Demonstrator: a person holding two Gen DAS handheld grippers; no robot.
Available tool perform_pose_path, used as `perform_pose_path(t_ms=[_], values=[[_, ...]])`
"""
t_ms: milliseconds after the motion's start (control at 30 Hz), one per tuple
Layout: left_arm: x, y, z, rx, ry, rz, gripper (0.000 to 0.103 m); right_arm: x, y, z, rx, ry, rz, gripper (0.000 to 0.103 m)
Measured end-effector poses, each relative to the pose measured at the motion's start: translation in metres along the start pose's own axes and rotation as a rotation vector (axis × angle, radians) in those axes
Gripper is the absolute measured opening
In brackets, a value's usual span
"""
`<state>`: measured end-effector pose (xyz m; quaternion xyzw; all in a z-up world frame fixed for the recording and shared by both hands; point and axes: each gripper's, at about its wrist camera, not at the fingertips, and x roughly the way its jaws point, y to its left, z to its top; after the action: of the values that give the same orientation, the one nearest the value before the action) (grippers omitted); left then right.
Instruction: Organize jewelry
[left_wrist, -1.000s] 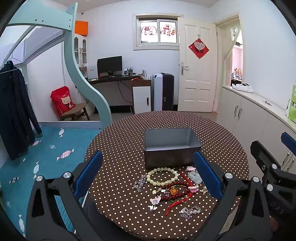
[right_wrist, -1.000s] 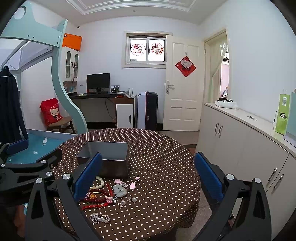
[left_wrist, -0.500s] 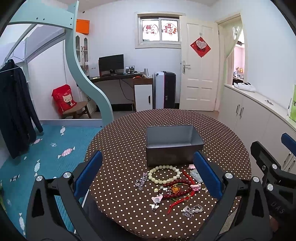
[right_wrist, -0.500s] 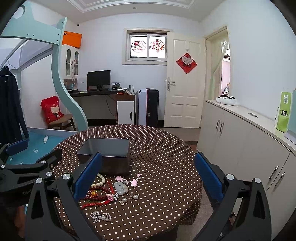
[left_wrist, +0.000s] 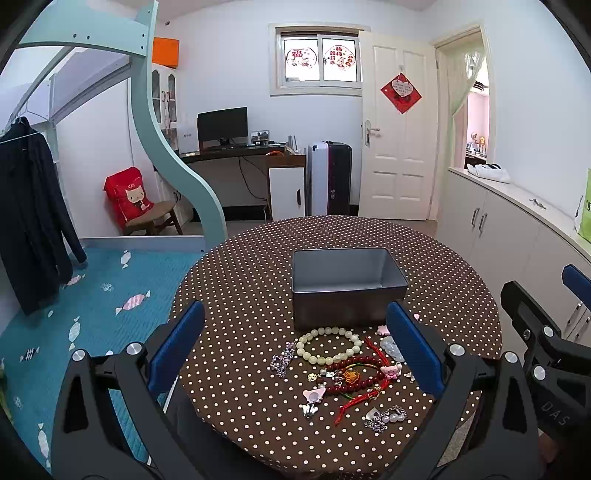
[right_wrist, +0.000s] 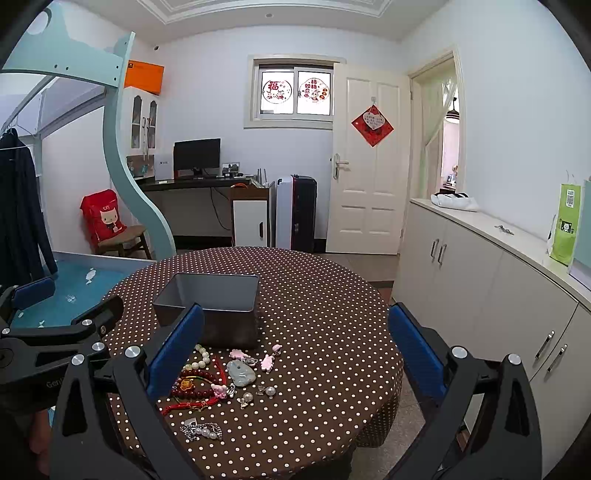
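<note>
A: Entry. Jewelry lies loose on the round polka-dot table (left_wrist: 236, 280), in a cluster just in front of the grey metal box (left_wrist: 347, 291). Box looks empty; nothing sorted yet.

B: Tools?

A: Left gripper (left_wrist: 295, 350) spread wide, blue pads far apart, holding nothing, hovering above the near edge of the cluster. Right gripper (right_wrist: 295, 354) likewise wide open and empty, off to the right of the pile.

B: Handling notes?

A: Pale bead bracelet (left_wrist: 330, 345) sits nearest the box, lying flat as a closed ring. Judged light, beads hard and smooth, strung so the loop will sag when lifted. Best hold: pinch across one side of the ring, pads on two or three beads.

B: The rest?

A: Dark red bead strand (left_wrist: 354, 373) and red cord (left_wrist: 364, 398) overlap; likely to drag neighbours along. Jade-like pendant (right_wrist: 241, 373) looks slick and chip-prone. Small pearl and chain pieces (right_wrist: 202, 431) are thin and flat to the cloth, hard to pinch.
</note>
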<state>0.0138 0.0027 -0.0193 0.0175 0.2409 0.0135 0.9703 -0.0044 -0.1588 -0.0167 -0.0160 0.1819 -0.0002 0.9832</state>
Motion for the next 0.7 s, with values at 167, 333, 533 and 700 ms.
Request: perform_pose_path(t_ms=[167,333,533,700], values=[[0.0011,-0.0002,0.0010,0.000,0.004,-0.001,0.098,0.0010,0.0001,-0.0002,0.002,0.008,0.001,0.096],[0.0030,0.0001,0.0020,0.001,0.009,-0.002,0.098,0.0018,-0.0003,0.0009,0.002,0.014,0.001,0.096],[0.0061,0.0005,0.0029,-0.001,0.012,-0.003,0.098,0.0024,-0.0006,0.0015,0.004,0.019,0.003,0.096],[0.0079,0.0013,0.0012,-0.001,0.015,0.001,0.098,0.0036,-0.0014,0.0025,0.004,0.026,0.001,0.096]])
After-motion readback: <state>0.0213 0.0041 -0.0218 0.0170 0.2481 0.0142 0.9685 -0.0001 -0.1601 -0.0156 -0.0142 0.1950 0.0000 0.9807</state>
